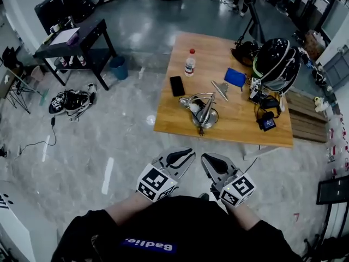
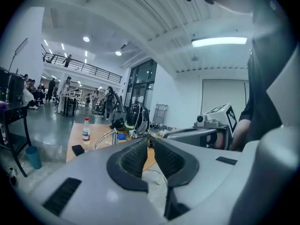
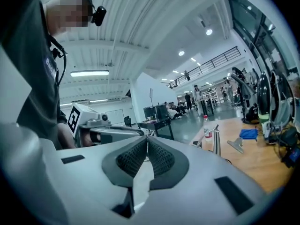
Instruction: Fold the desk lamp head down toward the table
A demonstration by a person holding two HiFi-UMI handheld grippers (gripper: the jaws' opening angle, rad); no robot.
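Flooring (image 1: 109,146) of glossy grey is spreading across a wide hall, and a wooden table (image 1: 240,127) is standing on it ahead of the person. The silvery desk lamp (image 1: 203,111) is sitting near the table's near edge, left of its middle. A bottle (image 1: 190,63) is standing by the far edge, a phone (image 1: 177,85) is lying near the left edge, and a helmet (image 1: 275,61) is crowding the right edge. Both grippers are hovering short of the table, well apart from the lamp. The left gripper (image 1: 182,158) is keeping its fingers slightly apart around nothing. The right gripper (image 1: 215,165) is pressing its fingers together, empty.
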